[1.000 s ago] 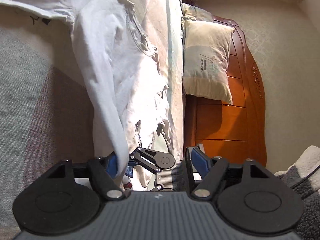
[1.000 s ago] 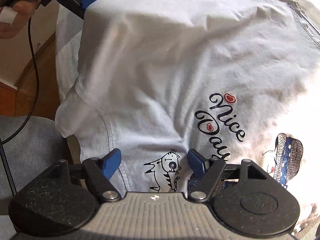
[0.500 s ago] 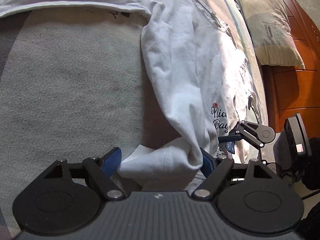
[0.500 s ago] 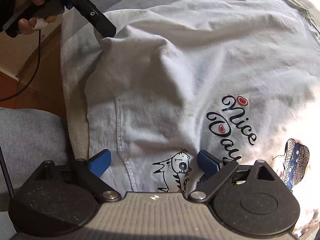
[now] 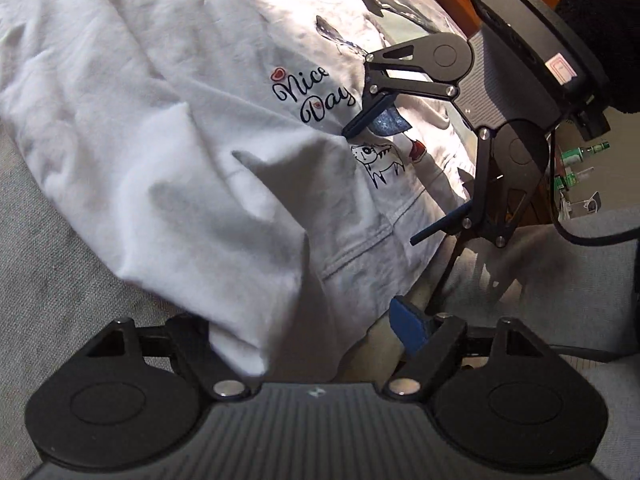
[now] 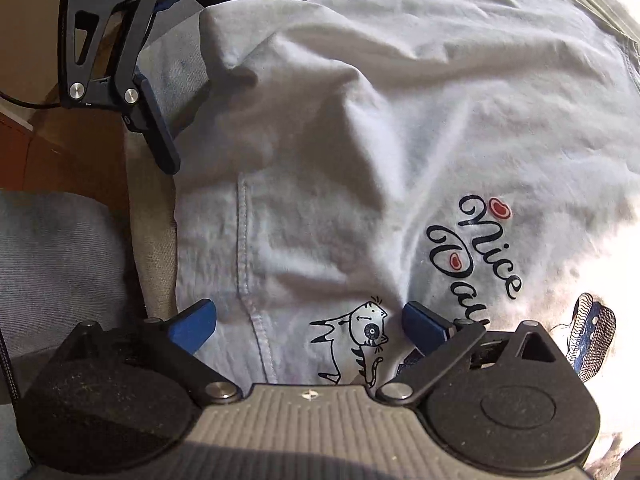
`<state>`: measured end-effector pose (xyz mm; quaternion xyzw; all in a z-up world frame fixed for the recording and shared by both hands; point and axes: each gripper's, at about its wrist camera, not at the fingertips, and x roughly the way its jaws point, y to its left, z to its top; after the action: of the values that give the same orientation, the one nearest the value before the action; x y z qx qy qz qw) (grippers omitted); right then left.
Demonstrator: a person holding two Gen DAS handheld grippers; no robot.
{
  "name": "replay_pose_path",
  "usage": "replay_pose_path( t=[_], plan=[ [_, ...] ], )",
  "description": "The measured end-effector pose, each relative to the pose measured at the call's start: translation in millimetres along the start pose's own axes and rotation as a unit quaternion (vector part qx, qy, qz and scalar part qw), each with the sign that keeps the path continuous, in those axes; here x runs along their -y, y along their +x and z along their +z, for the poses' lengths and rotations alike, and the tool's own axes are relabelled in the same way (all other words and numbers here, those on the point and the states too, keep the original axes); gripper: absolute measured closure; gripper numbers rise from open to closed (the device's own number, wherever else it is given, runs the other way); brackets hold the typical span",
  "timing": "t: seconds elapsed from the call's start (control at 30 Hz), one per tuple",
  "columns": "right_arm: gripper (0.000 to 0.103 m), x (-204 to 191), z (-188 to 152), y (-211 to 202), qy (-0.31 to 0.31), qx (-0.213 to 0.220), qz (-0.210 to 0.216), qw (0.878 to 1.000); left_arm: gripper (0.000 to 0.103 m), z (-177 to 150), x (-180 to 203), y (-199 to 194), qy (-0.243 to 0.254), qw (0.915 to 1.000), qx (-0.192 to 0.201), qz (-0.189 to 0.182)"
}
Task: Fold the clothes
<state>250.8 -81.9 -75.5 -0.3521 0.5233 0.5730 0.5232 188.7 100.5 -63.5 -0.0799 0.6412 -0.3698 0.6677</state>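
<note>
White T-shirt [image 6: 400,128] lies rumpled across the grey bed [image 5: 60,272], "Nice Day" print up. Left claw [image 5: 312,332] stands apart, a folded flap draped over 1 finger. Right claw [image 6: 308,320] is opening above the cat print, pads clear of the cloth.

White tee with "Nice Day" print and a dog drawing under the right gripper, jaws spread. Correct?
One error: the drawing on the white tee is a cat, not a dog, as the right wrist view shows. The "Nice Day" print is there, and the right gripper is opening over the cloth, pads clear.
</note>
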Motion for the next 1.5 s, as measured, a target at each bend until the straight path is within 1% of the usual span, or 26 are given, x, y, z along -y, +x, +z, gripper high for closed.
replay_pose_path(
  t=[0.07, 0.17, 0.2, 0.23, 0.27, 0.3, 0.37, 0.43, 0.47, 0.57, 0.63, 0.7, 0.77, 0.83, 0.87, 0.9, 0.93, 0.97, 1.03, 1.13, 1.2, 1.33, 1.37, 1.4, 1.47, 1.5],
  plan=[
    [0.002, -2, -3, 0, -0.005, -0.002, -0.003, 1.000, 0.023, -24, 10, -10, -0.022, 0.9991, -0.026, -0.025],
    [0.001, -3, -11, -1, -0.006, -0.001, -0.004, 1.000, 0.023, -59, 24, -36, -0.072, 0.9957, -0.023, -0.054],
    [0.001, 2, -18, -6, -0.005, -0.001, -0.004, 1.000, 0.023, -68, 25, -44, -0.097, 0.9934, -0.015, -0.059],
    [0.000, 10, -26, -12, -0.004, -0.001, -0.004, 1.000, 0.023, -75, 23, -52, -0.120, 0.9915, -0.002, -0.051],
    [0.000, 9, -27, -12, -0.004, -0.002, -0.005, 1.000, 0.023, -81, 20, -59, -0.142, 0.9891, 0.011, -0.039],
    [0.000, 7, -26, -12, -0.004, -0.003, -0.008, 1.000, 0.023, -84, 13, -64, -0.161, 0.9865, 0.030, -0.013],
    [0.000, 4, -22, -15, -0.004, -0.008, -0.014, 1.000, 0.023, -85, -2, -72, -0.194, 0.9778, 0.068, 0.043],
    [0.001, 0, -18, -19, -0.003, -0.012, -0.020, 1.000, 0.023, -77, -19, -73, -0.215, 0.9682, 0.104, 0.075],
    [0.001, 0, -15, -22, -0.004, -0.009, -0.025, 1.000, 0.023, -73, -27, -73, -0.223, 0.9634, 0.122, 0.085],
    [0.002, 4, 4, -41, -0.010, 0.022, -0.045, 0.999, 0.023, -66, -41, -72, -0.247, 0.9507, 0.159, 0.099],
    [0.003, 6, 19, -54, -0.012, 0.054, -0.055, 0.997, 0.023, -67, -47, -74, -0.259, 0.9446, 0.173, 0.104],
    [0.007, 4, 40, -61, -0.023, 0.085, -0.056, 0.995, 0.023, -73, -48, -77, -0.273, 0.9373, 0.180, 0.121],
    [0.018, -1, 64, -61, -0.038, 0.109, -0.045, 0.992, 0.023, -81, -51, -81, -0.296, 0.9279, 0.177, 0.141],
    [0.027, -14, 95, -51, -0.061, 0.135, -0.026, 0.989, 0.023, -93, -56, -85, -0.331, 0.9137, 0.166, 0.168],
    [0.031, -20, 104, -46, -0.071, 0.140, -0.019, 0.987, 0.023, -98, -57, -87, -0.343, 0.9077, 0.166, 0.176],
    [0.032, -26, 111, -39, -0.076, 0.139, -0.014, 0.987, 0.023, -102, -59, -88, -0.353, 0.9032, 0.170, 0.175],
    [0.037, -31, 118, -33, -0.081, 0.137, -0.009, 0.987, 0.023, -107, -60, -90, -0.363, 0.8990, 0.175, 0.172],
    [0.043, -34, 122, -26, -0.084, 0.131, -0.008, 0.988, 0.023, -109, -59, -91, -0.367, 0.8970, 0.181, 0.168],
    [0.045, -33, 117, -13, -0.084, 0.109, -0.017, 0.990, 0.023, -111, -57, -92, -0.368, 0.8958, 0.194, 0.157],
    [0.047, -19, 93, -3, -0.084, 0.081, -0.034, 0.993, 0.023, -102, -52, -82, -0.347, 0.9051, 0.202, 0.141],
    [0.047, -11, 80, -3, -0.084, 0.074, -0.033, 0.993, 0.023, -93, -50, -72, -0.330, 0.9134, 0.204, 0.124],
    [0.047, -7, 81, -2, -0.075, 0.064, -0.034, 0.995, 0.023, -71, -47, -49, -0.297, 0.9298, 0.205, 0.073],
    [0.047, -7, 80, -2, -0.077, 0.064, -0.035, 0.994, 0.023, -69, -49, -45, -0.299, 0.9299, 0.206, 0.057],
    [0.047, -7, 80, -2, -0.077, 0.066, -0.035, 0.994, 0.023, -69, -53, -40, -0.313, 0.9264, 0.206, 0.038],
    [0.047, -5, 79, -2, -0.071, 0.069, -0.032, 0.995, 0.023, -76, -60, -34, -0.347, 0.9131, 0.213, -0.003],
    [0.047, -4, 78, -3, -0.067, 0.070, -0.030, 0.995, 0.023, -82, -63, -32, -0.362, 0.9062, 0.218, -0.017]
  ],
)
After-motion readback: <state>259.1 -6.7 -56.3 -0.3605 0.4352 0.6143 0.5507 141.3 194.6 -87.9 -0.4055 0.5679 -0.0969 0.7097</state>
